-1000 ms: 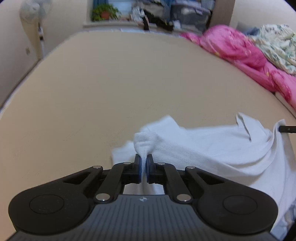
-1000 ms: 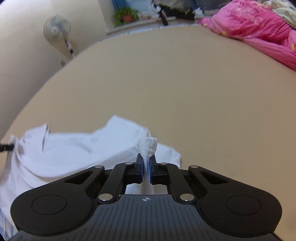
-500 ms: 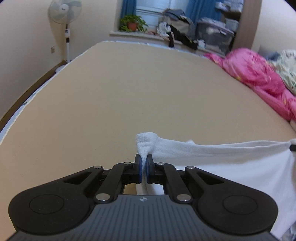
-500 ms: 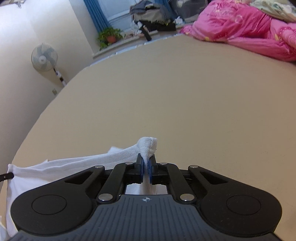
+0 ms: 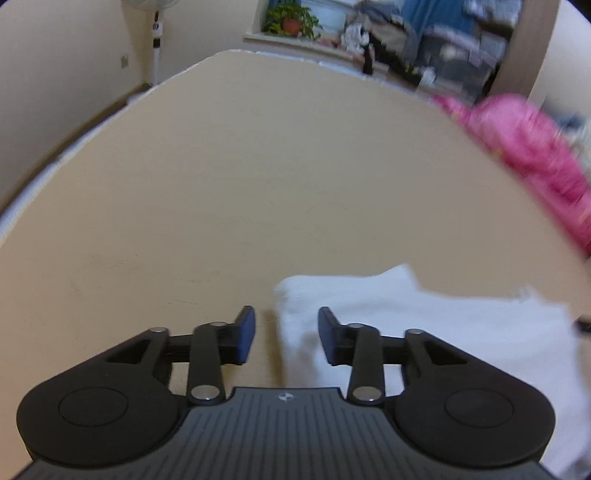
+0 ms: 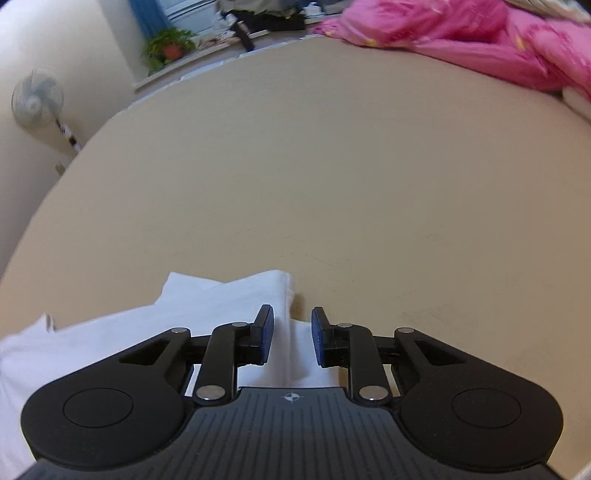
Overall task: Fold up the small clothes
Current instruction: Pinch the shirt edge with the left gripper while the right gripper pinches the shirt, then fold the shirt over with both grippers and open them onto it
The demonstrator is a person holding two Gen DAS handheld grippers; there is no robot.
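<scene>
Lying flat, white garment (image 5: 424, 317) – between both parted tongs (image 5: 287, 334), (image 6: 289, 338)

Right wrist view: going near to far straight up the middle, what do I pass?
Right hand-held gripper, open → white garment lying on the bed → bare tan sheet → windowsill clutter at the far edge. The potted plant and pink quilt sit off to either side.

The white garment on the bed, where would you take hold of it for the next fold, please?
I'd pinch the white garment at its two far corners, one per gripper, coming low from the near side. The left gripper and right gripper already stand open at those corners, and the cloth lies flat, its edges within reach.
</scene>
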